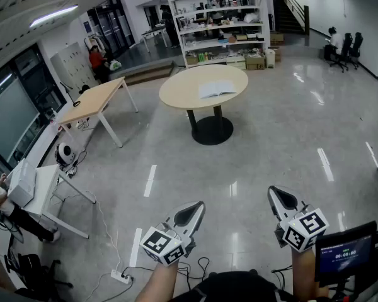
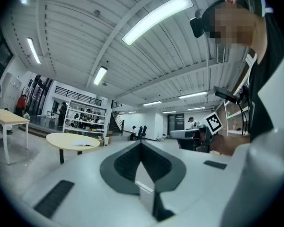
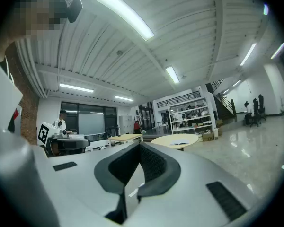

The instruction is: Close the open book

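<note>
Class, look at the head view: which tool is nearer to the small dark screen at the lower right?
Right. The right tool is just left of the screen; the left tool is much farther left.

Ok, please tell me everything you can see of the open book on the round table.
The open book lies flat and face up on the round table, a little right of the top's middle in the head view. Two pale, paper-like page spreads show, with a fold down the middle between them. Its cover is not visible, and any print is too small to make out. Only the pale tabletop touches it. Nothing lies on it, and no hand is near it.
</note>
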Tool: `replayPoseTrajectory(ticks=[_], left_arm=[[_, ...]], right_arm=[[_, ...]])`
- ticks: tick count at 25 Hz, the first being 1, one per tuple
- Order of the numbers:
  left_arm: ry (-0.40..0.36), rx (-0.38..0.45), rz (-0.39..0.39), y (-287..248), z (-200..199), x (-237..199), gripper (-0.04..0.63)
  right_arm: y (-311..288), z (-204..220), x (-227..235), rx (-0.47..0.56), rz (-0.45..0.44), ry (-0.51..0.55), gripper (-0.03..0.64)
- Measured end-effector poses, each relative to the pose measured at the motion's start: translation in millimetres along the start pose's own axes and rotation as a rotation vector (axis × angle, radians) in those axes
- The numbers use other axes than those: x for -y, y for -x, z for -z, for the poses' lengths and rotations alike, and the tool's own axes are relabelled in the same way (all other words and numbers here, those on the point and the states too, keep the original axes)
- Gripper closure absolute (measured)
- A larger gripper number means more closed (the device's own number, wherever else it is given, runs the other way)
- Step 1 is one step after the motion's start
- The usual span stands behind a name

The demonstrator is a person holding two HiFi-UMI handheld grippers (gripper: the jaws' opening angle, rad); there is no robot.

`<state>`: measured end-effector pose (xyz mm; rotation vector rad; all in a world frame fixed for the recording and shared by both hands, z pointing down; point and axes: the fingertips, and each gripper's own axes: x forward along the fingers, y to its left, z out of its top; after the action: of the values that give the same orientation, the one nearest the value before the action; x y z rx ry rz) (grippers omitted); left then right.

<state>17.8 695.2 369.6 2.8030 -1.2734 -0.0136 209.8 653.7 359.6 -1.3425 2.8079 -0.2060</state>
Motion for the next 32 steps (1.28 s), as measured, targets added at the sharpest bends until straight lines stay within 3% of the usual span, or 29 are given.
replayPoseTrajectory(ticks=[16,32], left_arm=[[0.044,0.016,-0.004,0.2,-1.2,-2.3,0.598],[0.067,0.048,0.024,17.3,-1.4,-40.6,0.598]], right_arm=[[1.1,-5.8,1.7,0.001,0.011,0.019,0.618],[-34.2,-12.4,-22.7,0.032,0.025,0.026,0.617]])
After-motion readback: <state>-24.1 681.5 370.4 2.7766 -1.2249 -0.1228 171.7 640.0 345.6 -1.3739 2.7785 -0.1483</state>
